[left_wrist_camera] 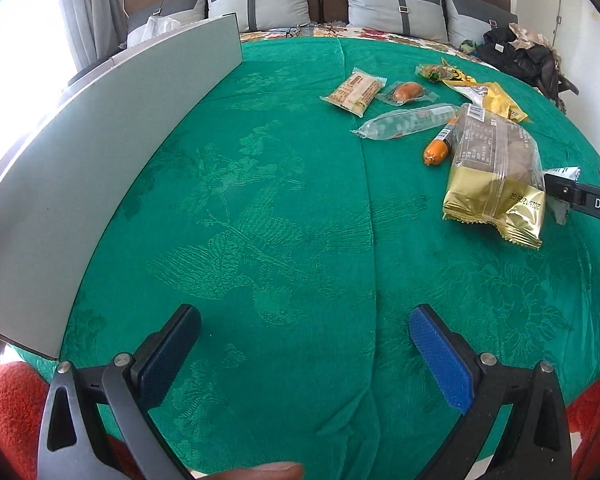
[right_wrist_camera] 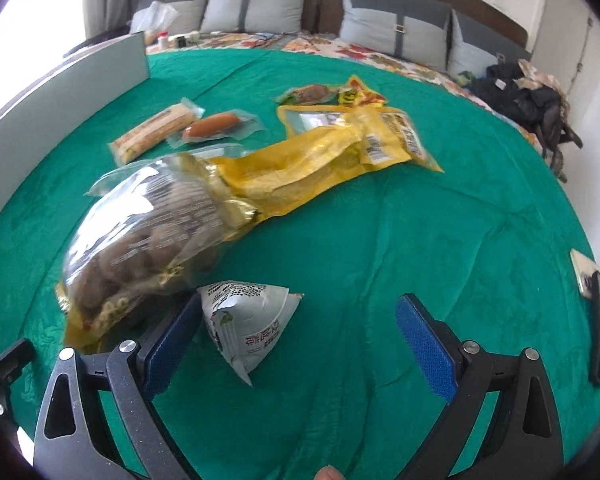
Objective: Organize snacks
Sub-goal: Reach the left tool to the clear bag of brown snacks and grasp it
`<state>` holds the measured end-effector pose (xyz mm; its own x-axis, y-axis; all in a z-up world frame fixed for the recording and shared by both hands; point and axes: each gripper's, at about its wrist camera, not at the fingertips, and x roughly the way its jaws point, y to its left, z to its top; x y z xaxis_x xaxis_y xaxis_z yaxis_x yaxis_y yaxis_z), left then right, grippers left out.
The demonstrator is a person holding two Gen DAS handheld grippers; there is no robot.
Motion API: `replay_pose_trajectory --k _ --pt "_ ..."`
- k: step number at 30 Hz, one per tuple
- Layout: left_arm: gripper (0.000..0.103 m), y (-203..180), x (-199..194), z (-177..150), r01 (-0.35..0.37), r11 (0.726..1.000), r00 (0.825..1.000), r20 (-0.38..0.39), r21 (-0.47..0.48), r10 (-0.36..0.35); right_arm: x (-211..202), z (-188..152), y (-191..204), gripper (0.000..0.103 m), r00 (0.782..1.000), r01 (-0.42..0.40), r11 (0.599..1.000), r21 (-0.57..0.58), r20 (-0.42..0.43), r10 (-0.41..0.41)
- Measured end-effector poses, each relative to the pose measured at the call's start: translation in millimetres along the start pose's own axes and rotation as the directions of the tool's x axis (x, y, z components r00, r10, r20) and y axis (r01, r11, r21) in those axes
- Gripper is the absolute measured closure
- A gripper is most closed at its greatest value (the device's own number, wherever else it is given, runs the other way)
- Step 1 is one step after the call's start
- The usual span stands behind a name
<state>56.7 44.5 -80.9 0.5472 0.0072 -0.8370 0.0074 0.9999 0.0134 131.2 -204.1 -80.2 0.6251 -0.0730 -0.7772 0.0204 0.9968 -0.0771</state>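
Green bedspread (left_wrist_camera: 260, 200), grey board (left_wrist_camera: 100, 160) at left. Left claw (left_wrist_camera: 304, 356) wide, holding nothing. Snacks scattered right of centre: gold cookie bag (right_wrist_camera: 140, 240), white triangular pouch (right_wrist_camera: 248, 320) just inside my wide right claw (right_wrist_camera: 300, 344). Likely next: close on pouch. Destination container not visible.

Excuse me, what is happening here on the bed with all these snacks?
A person holds a two-finger gripper in each hand and is sorting snacks that lie scattered on a green bedspread. Both grippers are open and hold nothing. The right gripper is low over a small white triangular packet, which lies between its fingers, beside a clear bag of brown snacks. The left gripper hovers over bare cloth next to a grey box. No snack can be seen in the box.
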Motion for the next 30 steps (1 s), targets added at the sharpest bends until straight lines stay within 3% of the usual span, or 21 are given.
replay_pose_trajectory --k 2,7,11,16,17,19,20,21,25,28,29,30 --pt "0.0 5 3 2 0.005 0.999 1.0 -0.007 -0.033 -0.006 -8 -7 -29 0.004 1.0 0.014 0.995 0.097 0.005 -0.014" --pt "0.0 6 4 3 -0.005 0.999 0.999 0.04 -0.047 0.007 -16 -34 -56 0.004 0.998 0.062 0.998 0.022 -0.007 -0.062" --pt "0.0 8 4 3 0.016 1.0 0.998 0.056 -0.017 -0.015 -14 -38 -66 0.003 1.0 -0.007 0.997 0.077 0.018 0.005" --pt "0.002 12 3 15 0.094 0.996 0.994 -0.065 0.004 -0.093 -7 -32 -63 0.002 1.0 -0.015 0.997 0.071 0.015 0.014" --pt "0.004 14 -5 17 0.169 0.985 0.984 -0.049 -0.026 -0.17 -6 -32 -63 0.002 1.0 -0.013 0.997 0.072 0.017 0.012" --pt "0.004 11 -22 28 0.347 0.936 0.938 0.016 -0.062 -0.347 -6 -32 -62 0.002 1.0 -0.012 0.997 0.072 0.019 0.01" --pt "0.002 3 -26 38 0.403 0.914 0.915 0.024 -0.051 -0.402 -6 -32 -63 0.002 1.0 -0.012 0.997 0.072 0.019 0.01" --pt "0.002 -9 -27 49 0.424 0.905 0.905 0.005 -0.02 -0.424 -6 -33 -63 0.002 1.0 -0.011 0.997 0.071 0.019 0.01" --pt "0.002 -73 -10 87 0.371 0.912 0.928 -0.108 0.176 -0.357 -6 -33 -63 0.002 1.0 -0.012 0.997 0.071 0.019 0.01" --pt "0.003 -116 9 98 0.247 0.92 0.969 -0.103 0.305 -0.226 -6 -33 -63 0.002 1.0 -0.012 0.997 0.072 0.019 0.011" --pt "0.014 -125 13 99 0.227 0.917 0.974 -0.101 0.327 -0.205 -6 -33 -62 0.002 1.0 -0.013 0.997 0.072 0.019 0.011" --pt "0.039 -133 14 99 0.225 0.913 0.974 -0.097 0.34 -0.204 -6 -33 -62 0.002 1.0 -0.013 0.997 0.071 0.02 0.011"
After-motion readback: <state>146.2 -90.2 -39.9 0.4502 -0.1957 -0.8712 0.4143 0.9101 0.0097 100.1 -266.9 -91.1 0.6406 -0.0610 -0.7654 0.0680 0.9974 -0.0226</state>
